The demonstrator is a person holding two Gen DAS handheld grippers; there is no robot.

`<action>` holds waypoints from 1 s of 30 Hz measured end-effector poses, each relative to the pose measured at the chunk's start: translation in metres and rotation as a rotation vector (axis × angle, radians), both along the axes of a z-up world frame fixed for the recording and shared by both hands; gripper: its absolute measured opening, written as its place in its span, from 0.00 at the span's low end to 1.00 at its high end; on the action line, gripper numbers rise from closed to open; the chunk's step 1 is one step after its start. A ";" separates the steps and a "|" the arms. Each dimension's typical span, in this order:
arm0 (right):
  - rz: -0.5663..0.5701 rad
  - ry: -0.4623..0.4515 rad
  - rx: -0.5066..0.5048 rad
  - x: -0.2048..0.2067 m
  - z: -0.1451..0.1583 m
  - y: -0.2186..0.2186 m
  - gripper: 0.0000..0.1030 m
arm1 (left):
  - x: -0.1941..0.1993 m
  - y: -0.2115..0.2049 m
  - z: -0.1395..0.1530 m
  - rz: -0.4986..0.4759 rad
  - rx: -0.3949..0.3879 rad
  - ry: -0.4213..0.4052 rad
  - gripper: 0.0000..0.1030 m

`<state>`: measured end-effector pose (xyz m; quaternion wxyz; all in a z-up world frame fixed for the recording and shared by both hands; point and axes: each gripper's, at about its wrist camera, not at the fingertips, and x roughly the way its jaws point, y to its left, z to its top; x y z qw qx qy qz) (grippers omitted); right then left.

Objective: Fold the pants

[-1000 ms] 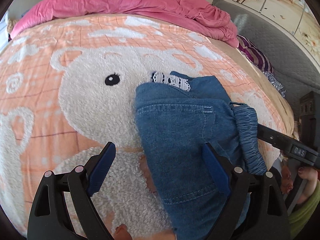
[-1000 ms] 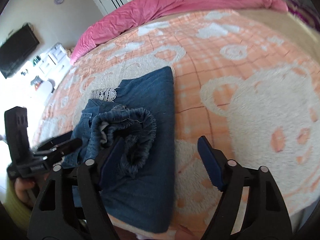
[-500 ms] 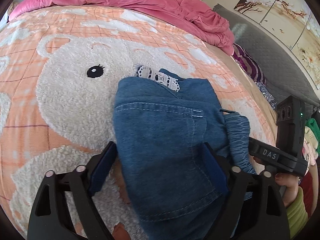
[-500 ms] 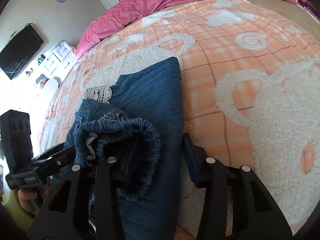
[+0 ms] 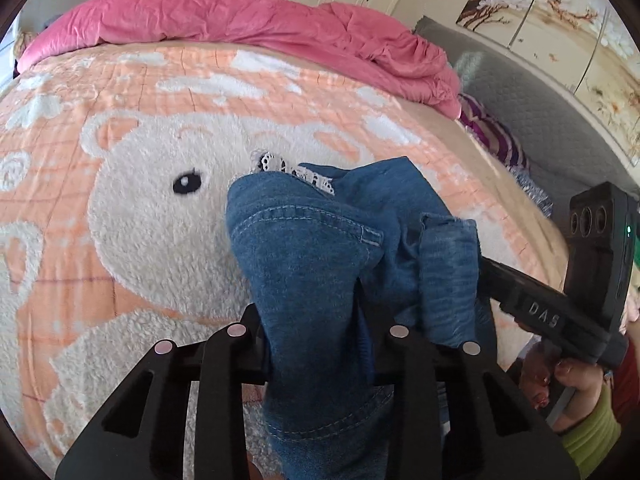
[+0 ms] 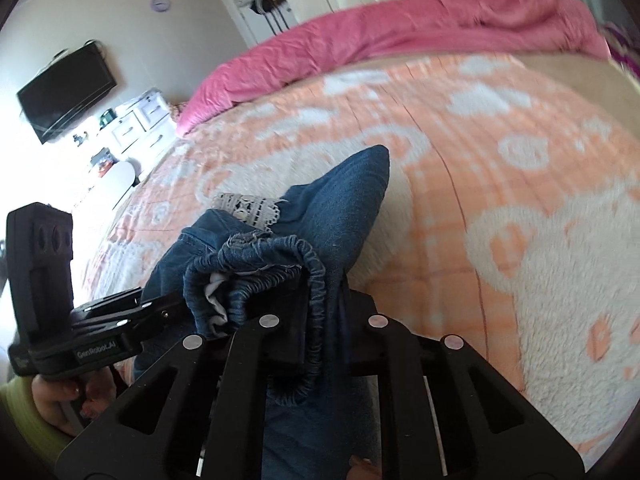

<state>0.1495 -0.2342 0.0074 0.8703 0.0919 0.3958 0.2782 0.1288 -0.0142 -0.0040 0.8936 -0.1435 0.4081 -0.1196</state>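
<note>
The folded blue denim pants (image 5: 312, 248) with a white lace trim (image 5: 280, 166) are held up off the orange bear blanket (image 5: 140, 216). My left gripper (image 5: 316, 332) is shut on the near left edge of the pants. My right gripper (image 6: 320, 324) is shut on the elastic waistband side (image 6: 312, 268) of the pants (image 6: 344, 196). The far end of the pants hangs toward the blanket (image 6: 520, 200). The right gripper also shows at the right of the left wrist view (image 5: 536, 304), and the left gripper at the left of the right wrist view (image 6: 100, 332).
A pink duvet (image 5: 240, 24) is bunched along the far side of the bed. A grey padded headboard (image 5: 540, 108) and a striped pillow (image 5: 492, 140) lie to the right. A wall TV (image 6: 68, 92) and white drawers (image 6: 136, 120) stand off to the left.
Both grippers have closed on the near edge of the pants and lifted it off the blanket. The pants now bunch up between the jaws.
</note>
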 end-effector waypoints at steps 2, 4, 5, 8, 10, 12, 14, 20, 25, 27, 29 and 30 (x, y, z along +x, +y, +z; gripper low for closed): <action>0.016 -0.022 -0.006 0.003 0.009 0.006 0.06 | 0.001 0.003 0.009 0.013 0.022 -0.025 0.29; 0.035 -0.034 -0.007 0.013 0.017 0.013 0.06 | 0.007 0.010 0.019 0.040 0.032 -0.044 0.29; 0.040 -0.038 -0.004 0.016 0.020 0.016 0.06 | 0.012 0.015 0.025 0.056 0.036 -0.049 0.29; 0.062 -0.075 -0.011 0.036 0.030 0.031 0.06 | 0.026 0.024 0.036 0.084 0.054 -0.062 0.29; 0.064 -0.076 -0.003 0.048 0.034 0.038 0.06 | 0.035 0.028 0.040 0.097 0.070 -0.066 0.29; 0.068 -0.094 -0.002 0.063 0.039 0.047 0.06 | 0.046 0.034 0.042 0.110 0.081 -0.065 0.29; 0.072 -0.107 -0.011 0.072 0.042 0.055 0.06 | 0.056 0.038 0.042 0.122 0.080 -0.069 0.29; 0.058 -0.098 -0.024 0.103 0.032 0.068 0.06 | 0.088 0.048 0.031 0.132 0.095 -0.074 0.29; 0.045 -0.041 -0.054 0.122 0.002 0.076 0.06 | 0.105 0.049 0.007 0.140 0.112 -0.029 0.29; 0.035 -0.007 -0.069 0.128 -0.011 0.078 0.06 | 0.110 0.052 -0.002 0.151 0.113 -0.004 0.29; 0.015 0.021 -0.089 0.132 -0.020 0.078 0.09 | 0.111 0.054 -0.011 0.169 0.127 0.019 0.36; 0.000 0.041 -0.098 0.134 -0.025 0.076 0.12 | 0.112 0.055 -0.015 0.177 0.134 0.025 0.38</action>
